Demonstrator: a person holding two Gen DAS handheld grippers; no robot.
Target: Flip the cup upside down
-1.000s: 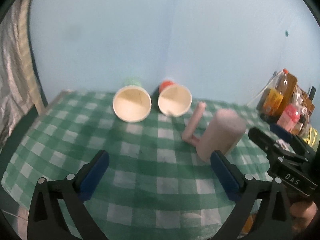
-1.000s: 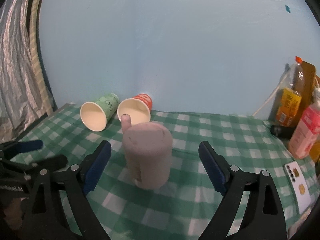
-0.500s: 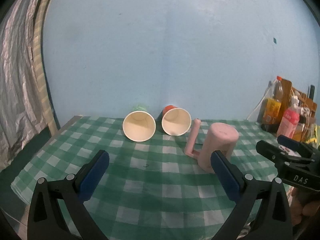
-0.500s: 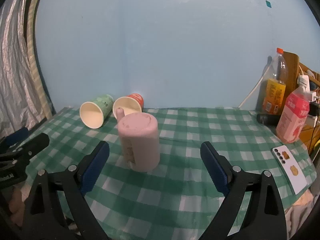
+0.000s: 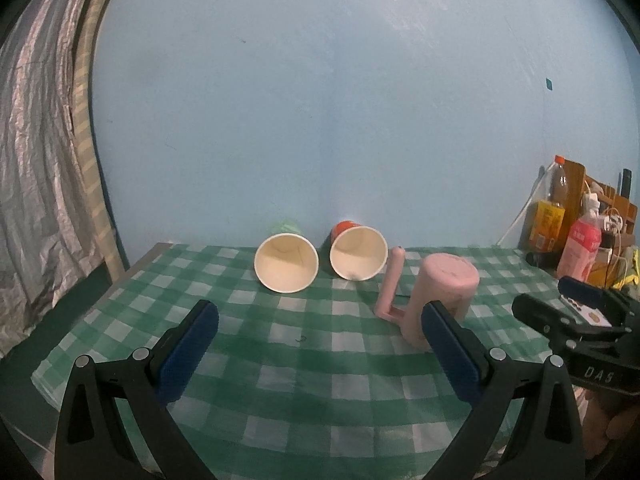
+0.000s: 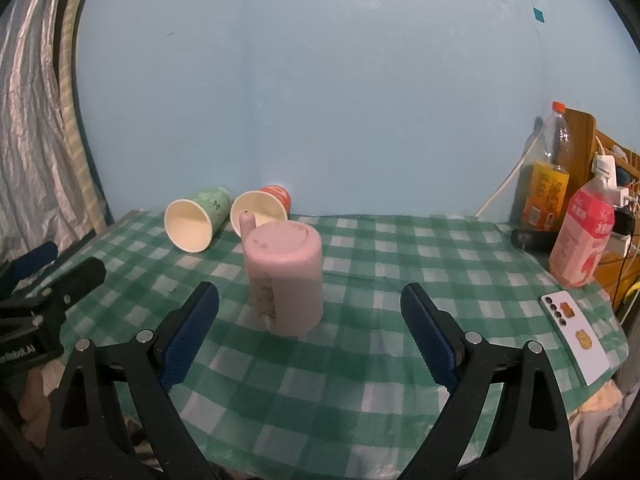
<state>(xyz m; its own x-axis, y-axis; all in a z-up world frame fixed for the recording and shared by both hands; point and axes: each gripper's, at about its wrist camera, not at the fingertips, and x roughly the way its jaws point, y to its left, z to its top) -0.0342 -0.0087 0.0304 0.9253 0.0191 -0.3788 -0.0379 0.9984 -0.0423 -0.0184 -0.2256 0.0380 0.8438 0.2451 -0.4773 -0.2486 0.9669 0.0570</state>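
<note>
A pink mug [image 6: 285, 278] with a long handle stands upside down on the green checked tablecloth [image 6: 380, 264]; it also shows in the left wrist view [image 5: 442, 294], its handle [image 5: 390, 284] to the left. My right gripper [image 6: 310, 326] is open and empty, a short way in front of the mug. My left gripper [image 5: 320, 344] is open and empty, left of the mug. Each gripper shows at the edge of the other's view.
A green paper cup [image 6: 198, 218] and an orange paper cup [image 6: 262, 210] lie on their sides near the back wall. Bottles [image 6: 582, 236] stand at the right edge. A phone [image 6: 574, 334] lies at the front right. A silver curtain [image 5: 36, 200] hangs on the left.
Both grippers have drawn back and up from the mug, so the table looks farther away. The mug stands where it was, upside down.
</note>
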